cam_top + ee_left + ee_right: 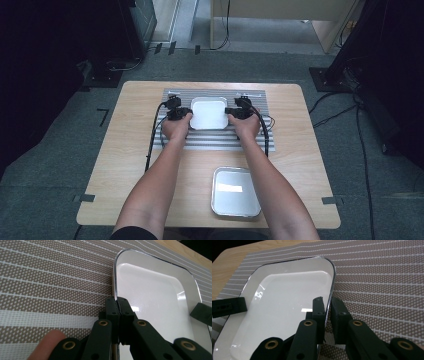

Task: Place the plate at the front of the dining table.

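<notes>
Two tongs are working the white tray: left tongs clamping its 9 o'clock rim for support, right tongs parted, straddling the 3 o'clock rim.

so the white tray is a shallow squarish dish with rounded corners, a glossy inside and a thin shiny rim. It's lying flat and right side up, nothing in it, on the striped mat, toward the mat's far edge and about centred across it. Light glints off its floor.
</notes>
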`<control>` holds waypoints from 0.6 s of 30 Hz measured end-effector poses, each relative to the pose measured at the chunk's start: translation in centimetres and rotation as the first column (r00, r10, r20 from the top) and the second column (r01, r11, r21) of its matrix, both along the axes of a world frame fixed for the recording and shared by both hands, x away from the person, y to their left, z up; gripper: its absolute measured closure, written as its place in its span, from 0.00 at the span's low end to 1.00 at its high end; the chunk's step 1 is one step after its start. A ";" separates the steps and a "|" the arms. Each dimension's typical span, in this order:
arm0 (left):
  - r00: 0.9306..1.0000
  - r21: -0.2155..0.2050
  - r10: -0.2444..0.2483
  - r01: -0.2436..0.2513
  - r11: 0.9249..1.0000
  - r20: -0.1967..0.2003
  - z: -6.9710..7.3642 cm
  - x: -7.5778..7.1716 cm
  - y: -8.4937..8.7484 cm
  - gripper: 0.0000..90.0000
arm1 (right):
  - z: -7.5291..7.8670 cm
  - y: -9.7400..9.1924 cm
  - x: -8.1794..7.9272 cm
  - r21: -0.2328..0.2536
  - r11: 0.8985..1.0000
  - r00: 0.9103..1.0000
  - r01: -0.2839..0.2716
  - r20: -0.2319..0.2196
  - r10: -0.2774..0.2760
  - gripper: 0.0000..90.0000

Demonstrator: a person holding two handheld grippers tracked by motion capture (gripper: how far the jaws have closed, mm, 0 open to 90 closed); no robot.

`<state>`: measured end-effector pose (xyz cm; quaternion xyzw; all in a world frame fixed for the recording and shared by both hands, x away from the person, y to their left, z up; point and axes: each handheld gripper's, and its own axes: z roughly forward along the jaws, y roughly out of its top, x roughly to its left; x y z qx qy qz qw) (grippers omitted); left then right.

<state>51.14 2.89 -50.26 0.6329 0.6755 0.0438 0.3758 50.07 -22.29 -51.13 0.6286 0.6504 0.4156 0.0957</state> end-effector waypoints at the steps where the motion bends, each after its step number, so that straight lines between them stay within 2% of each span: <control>1: 1.000 0.002 -0.003 0.003 1.000 -0.002 0.0 0.0 -0.1 0.99 | 0.1 -0.2 0.0 -0.005 1.000 1.000 0.005 0.000 -0.005 0.93; 6: 1.000 -0.014 -0.008 0.008 1.000 -0.004 -0.2 0.3 -0.5 0.98 | -0.4 -0.9 0.2 0.002 1.000 0.999 0.011 -0.031 -0.011 0.93; 7: 1.000 -0.017 -0.007 0.006 1.000 -0.004 -0.2 0.3 -0.6 0.98 | -0.4 -1.0 0.2 0.012 1.000 1.000 0.012 -0.026 -0.012 0.93; 12: 1.000 -0.007 -0.027 0.027 1.000 0.000 -0.2 0.4 -1.1 0.98 | -0.3 -1.2 0.3 -0.015 1.000 0.999 0.020 -0.024 -0.021 0.93; 15: 1.000 -0.015 -0.029 0.029 0.999 -0.001 -0.3 0.4 -1.3 0.98 | -0.4 -1.5 0.3 -0.011 1.000 1.000 0.020 -0.023 -0.020 0.93; 18: 1.000 -0.002 -0.031 0.031 1.000 0.000 -0.3 0.2 -1.4 0.98 | -0.4 -1.8 0.4 -0.005 1.000 1.000 0.014 -0.022 -0.014 0.93</control>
